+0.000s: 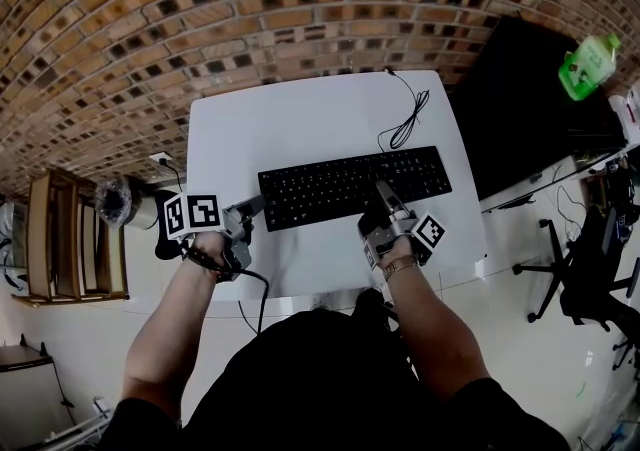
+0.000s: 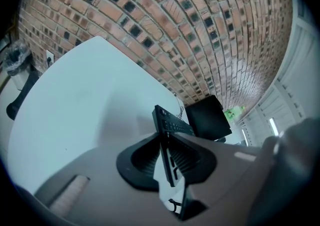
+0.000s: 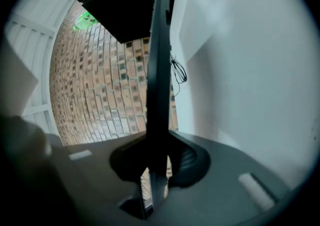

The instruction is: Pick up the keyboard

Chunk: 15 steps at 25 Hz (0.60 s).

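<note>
A black keyboard [image 1: 355, 186] lies across the white table [image 1: 300, 119], its cable [image 1: 405, 124] curling toward the back edge. My left gripper [image 1: 258, 205] is at the keyboard's left end. In the left gripper view the keyboard [image 2: 170, 122] runs edge-on between the jaws of the left gripper [image 2: 167, 157], both pads against it. My right gripper [image 1: 383, 191] reaches over the front edge, right of the middle. Seen from the right gripper view, the keyboard [image 3: 159, 69] stands as a thin dark slab pinched in the right gripper [image 3: 157, 162].
A black panel [image 1: 530, 104] stands off the table's right side, with a green bottle [image 1: 588, 66] beyond it. A wooden shelf [image 1: 70, 239] and a bin [image 1: 118, 199] are at the left, an office chair [image 1: 585, 269] at the right. Brick floor lies behind the table.
</note>
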Tool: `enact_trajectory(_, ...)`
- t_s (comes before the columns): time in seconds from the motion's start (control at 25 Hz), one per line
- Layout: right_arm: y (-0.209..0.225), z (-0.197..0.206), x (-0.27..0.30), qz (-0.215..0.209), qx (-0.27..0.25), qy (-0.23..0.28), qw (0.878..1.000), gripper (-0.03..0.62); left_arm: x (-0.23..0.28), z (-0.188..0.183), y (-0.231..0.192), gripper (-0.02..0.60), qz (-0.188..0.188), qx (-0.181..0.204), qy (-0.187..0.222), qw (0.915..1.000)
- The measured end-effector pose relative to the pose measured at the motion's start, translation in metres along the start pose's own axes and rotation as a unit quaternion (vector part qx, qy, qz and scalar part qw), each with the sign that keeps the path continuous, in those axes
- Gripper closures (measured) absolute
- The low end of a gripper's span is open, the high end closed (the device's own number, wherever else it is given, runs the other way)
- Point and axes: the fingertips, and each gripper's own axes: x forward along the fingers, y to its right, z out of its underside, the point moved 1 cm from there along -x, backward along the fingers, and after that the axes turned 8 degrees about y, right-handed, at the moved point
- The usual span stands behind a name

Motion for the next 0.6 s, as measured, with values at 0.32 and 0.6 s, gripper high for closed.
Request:
enact_trajectory(0.32, -0.017, -0.003, 0.003, -0.011, -0.013, 0.009, 1.000, 0.531, -0.005, -0.007, 0.005, 0.506, 0.012, 0.009, 0.022, 0.9997)
enact_trajectory(0.6, -0.035, -0.009, 0.005, -0.021, -0.033, 0.011, 0.999, 0.531, -0.028, -0.022, 0.016, 0.460, 0.014, 0.052, 0.057, 0.9969)
